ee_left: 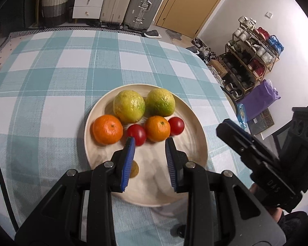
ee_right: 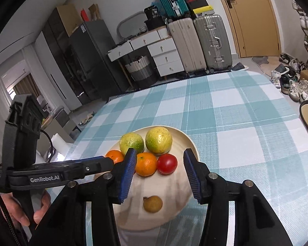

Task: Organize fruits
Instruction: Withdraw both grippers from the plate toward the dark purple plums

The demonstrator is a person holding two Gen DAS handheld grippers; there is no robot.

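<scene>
Left wrist view is showing a round cream plate [ee_left: 197,143] sitting at the frame's centre on a teal-and-white checked tablecloth [ee_left: 51,71], carrying two yellow-green citrus fruits [ee_left: 129,106] at the top, two orange mandarins [ee_left: 107,129] and two red tomatoes [ee_left: 136,134] below them, and a small brown fruit [ee_left: 134,169] lower down. The left gripper [ee_left: 149,143] is hovering with fingers spread and empty just under the tomatoes. In the right wrist view, the right gripper [ee_right: 160,160] is likewise standing wide apart, gripping nothing, above the plate.
</scene>
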